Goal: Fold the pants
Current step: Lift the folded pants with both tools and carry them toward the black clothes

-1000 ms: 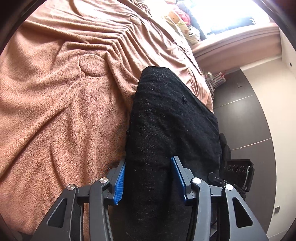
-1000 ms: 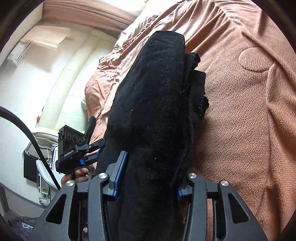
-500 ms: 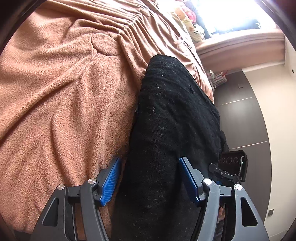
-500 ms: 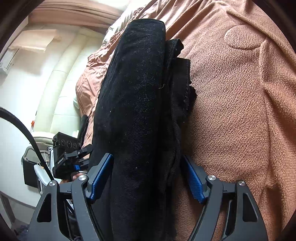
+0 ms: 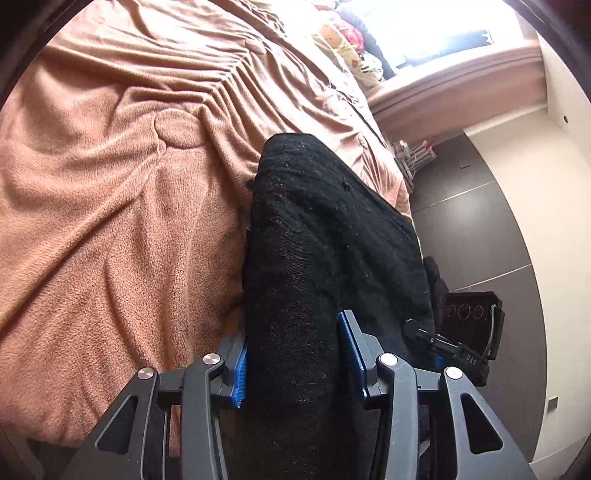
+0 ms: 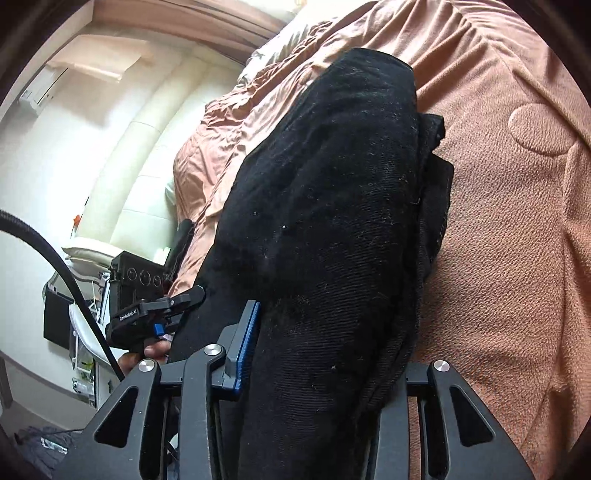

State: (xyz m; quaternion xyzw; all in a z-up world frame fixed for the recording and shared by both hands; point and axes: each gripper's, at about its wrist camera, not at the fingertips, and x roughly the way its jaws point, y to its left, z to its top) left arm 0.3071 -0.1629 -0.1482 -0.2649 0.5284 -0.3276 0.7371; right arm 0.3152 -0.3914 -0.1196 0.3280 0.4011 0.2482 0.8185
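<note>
Black pants lie folded into a thick bundle near the edge of a bed covered by a pink-brown blanket. My left gripper is shut on one end of the bundle, its blue pads pressed into the cloth. My right gripper is shut on the other end of the pants; its right pad is hidden under the cloth. Each gripper shows in the other's view, the right one in the left wrist view and the left one in the right wrist view.
The blanket has ridges and folds. Dark floor lies beyond the bed edge. A bright window and piled items are at the far end. A cream headboard and a black cable are on the right wrist view's left.
Half a second ago both grippers stood wider around the bundle; now both have closed on the pants, as they were one second ago.
</note>
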